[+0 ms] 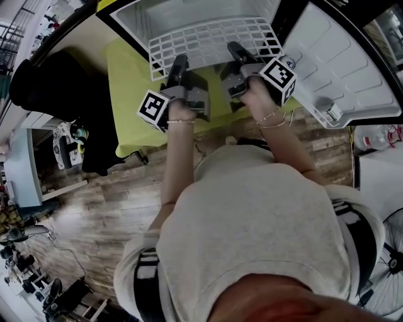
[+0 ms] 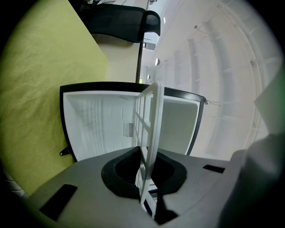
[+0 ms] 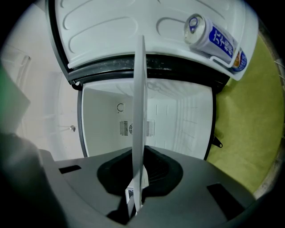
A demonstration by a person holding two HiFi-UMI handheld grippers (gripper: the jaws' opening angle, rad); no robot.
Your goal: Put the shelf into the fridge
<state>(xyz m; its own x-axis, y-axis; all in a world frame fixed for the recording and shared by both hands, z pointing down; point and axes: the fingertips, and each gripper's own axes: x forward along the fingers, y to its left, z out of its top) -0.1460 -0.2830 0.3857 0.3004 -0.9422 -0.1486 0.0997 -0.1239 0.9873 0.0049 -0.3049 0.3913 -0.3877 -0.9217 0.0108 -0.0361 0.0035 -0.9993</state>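
A white wire shelf (image 1: 214, 39) is held level in front of the open fridge (image 1: 189, 9), its far edge at the fridge's mouth. My left gripper (image 1: 179, 65) is shut on the shelf's near edge at the left, and my right gripper (image 1: 235, 51) is shut on the same edge at the right. The left gripper view shows the shelf (image 2: 149, 127) edge-on, pinched between the dark pads of the left gripper (image 2: 147, 173), with the white fridge interior (image 2: 98, 124) beyond. The right gripper view shows the shelf (image 3: 139, 107) as a thin plate clamped by the right gripper (image 3: 136, 180), pointing into the fridge (image 3: 178, 116).
The fridge door (image 1: 343, 63) stands swung open to the right with a drink can (image 3: 213, 38) in its rack. The fridge stands on a table under a yellow-green cloth (image 1: 129, 82). A black chair (image 1: 56, 82) is at the left and a fan (image 1: 387, 270) at the lower right.
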